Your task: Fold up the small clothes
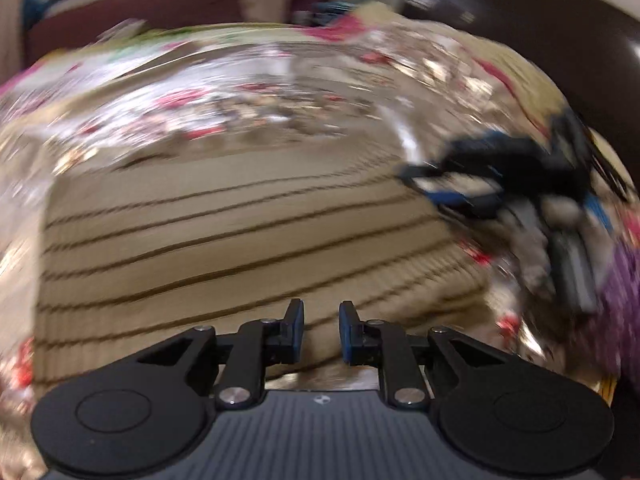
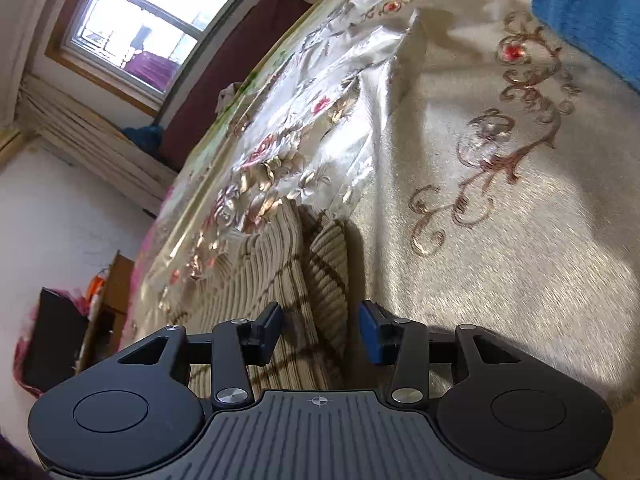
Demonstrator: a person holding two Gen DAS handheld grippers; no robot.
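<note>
Your right tongs [image 2: 320,330] hang released over the folded beige ribbed dark-striped garment [image 2: 280,272] – nearer than your left tongs [image 1: 321,330], narrowly parted, gripping nothing.

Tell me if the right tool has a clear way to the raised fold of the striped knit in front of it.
Probably yes. The right tool stands open with the fold of the striped knit just ahead of its fingertips, slightly to one side. Nothing lies between them; only the embroidered bedspread is alongside.

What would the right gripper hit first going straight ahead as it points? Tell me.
Most likely the striped ribbed garment: its folded edge lies right ahead of the right gripper, between its open jaws. Beyond it is the embroidered bedspread. How far off the garment is remains unclear.
</note>
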